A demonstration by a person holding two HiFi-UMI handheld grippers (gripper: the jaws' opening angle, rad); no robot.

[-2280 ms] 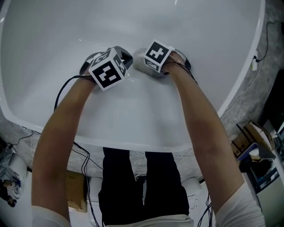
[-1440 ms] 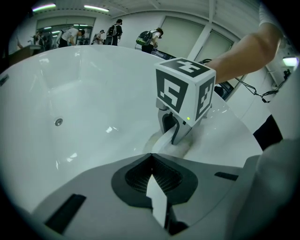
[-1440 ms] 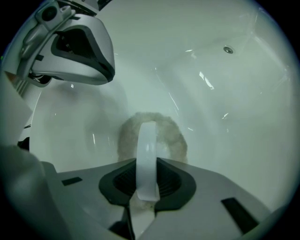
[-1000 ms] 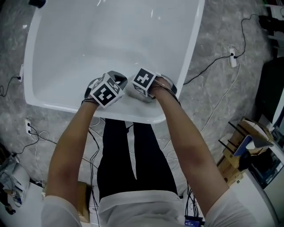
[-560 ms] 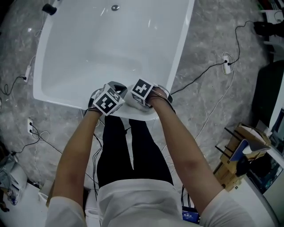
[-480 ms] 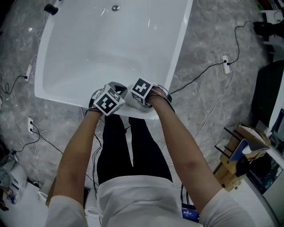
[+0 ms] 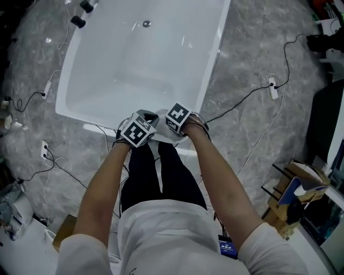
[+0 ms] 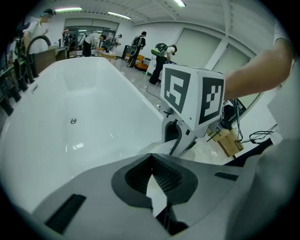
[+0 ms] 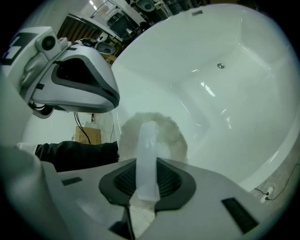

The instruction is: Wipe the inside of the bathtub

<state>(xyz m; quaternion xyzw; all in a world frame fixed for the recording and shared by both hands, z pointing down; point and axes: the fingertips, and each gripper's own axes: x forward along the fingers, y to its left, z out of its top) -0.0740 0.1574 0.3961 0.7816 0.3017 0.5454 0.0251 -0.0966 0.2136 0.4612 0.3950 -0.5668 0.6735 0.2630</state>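
Observation:
The white bathtub point(image 7: 207, 70) stretches away from me across a grey floor, and its inside shows no marks. Both grippers hover side by side over its near rim. My right gripper point(image 9: 149, 176) is shut on the translucent white handle point(image 9: 148, 154) of a round fluffy scrub pad point(image 9: 171, 136), which points at the rim. My left gripper point(image 8: 151, 161) is shut with nothing between its pads. From above, the left gripper point(image 7: 141, 121) and right gripper point(image 7: 173, 124) nearly touch, each marked by its cube.
A drain point(image 7: 146, 23) sits at the tub's far end, with dark fittings point(image 7: 83, 13) on the far rim. Cables point(image 7: 252, 96) trail over the marble floor around the tub. Boxes and shelving point(image 7: 301, 182) stand at the right. People point(image 8: 140, 42) work far behind.
The view has pulled back and up: the tub looks smaller and farther off. Both grippers have come out from over the tub floor to its near rim, still side by side.

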